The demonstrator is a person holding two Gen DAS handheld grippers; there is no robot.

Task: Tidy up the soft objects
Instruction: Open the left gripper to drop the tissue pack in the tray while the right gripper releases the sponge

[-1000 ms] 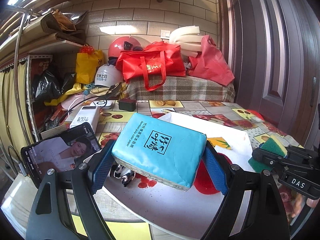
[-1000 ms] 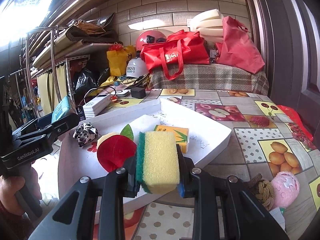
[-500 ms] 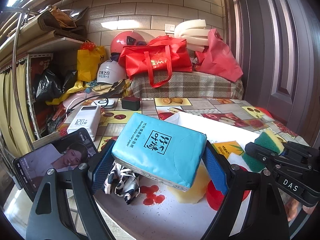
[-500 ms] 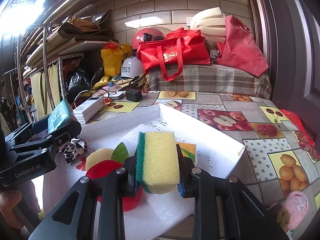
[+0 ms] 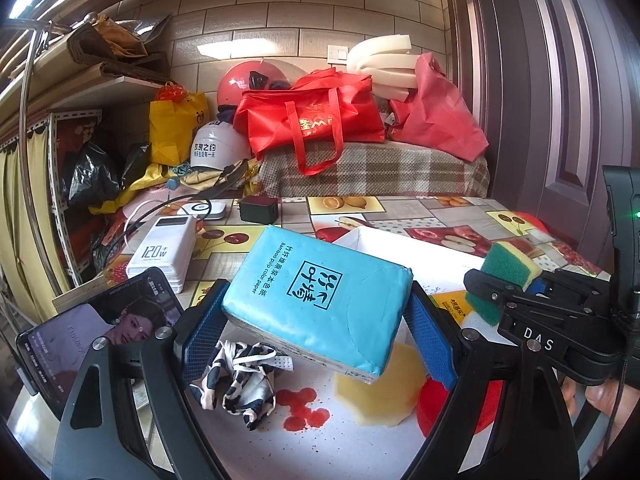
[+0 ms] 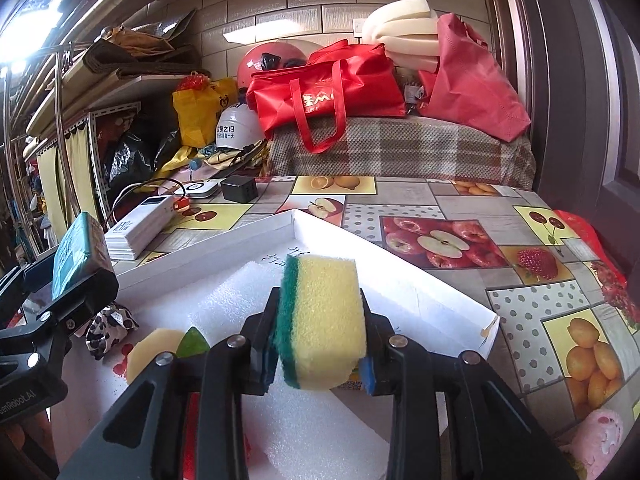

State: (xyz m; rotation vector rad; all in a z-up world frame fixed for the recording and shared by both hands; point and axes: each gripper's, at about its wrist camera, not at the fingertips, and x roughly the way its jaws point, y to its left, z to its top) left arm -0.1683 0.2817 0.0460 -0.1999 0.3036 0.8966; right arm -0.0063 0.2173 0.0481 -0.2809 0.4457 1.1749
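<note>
Left fingers: left gripper (image 5: pixel 316 328) clamped on the blue tissue pack (image 5: pixel 320 304), 1 blue pad on each short end; pack tilted, right end lower, held above the tray.
Right fingers: right gripper (image 6: pixel 320 344) closed on the sponge (image 6: pixel 322 320), yellow foam facing the camera, green scrub layer on the left; held above the tray's white foam sheet (image 6: pixel 248 300).
Under left gripper: black-and-white patterned cloth (image 5: pixel 240 380) crumpled on the tray floor, just beside a yellow foam piece (image 5: pixel 380 392); a red round piece (image 5: pixel 432 408) partly hidden behind the right finger.
Cross view: right gripper with sponge shows at the right edge of the left wrist view; left gripper with the pack shows at the far left of the right wrist view.
Tray: white tray (image 6: pixel 400 276), shallow walls, 1 corner pointing away from the cameras.
Other things: white power bank (image 5: pixel 164 252), phone (image 5: pixel 96 328) with lit screen leaning at the tray's left, black charger (image 5: pixel 259 209), pink plush item (image 6: pixel 600 436) at the table's near right.
Surface: table (image 6: pixel 440 216) under a fruit-print oilcloth.
Room: brick-pattern wall, red tote bag (image 5: pixel 312 120) on a plaid-covered block, 2 helmets, cluttered shelving on the left, dark door on the right.
Pack look: glossy blue wrap, dark printed characters, corners slightly pinched.
</note>
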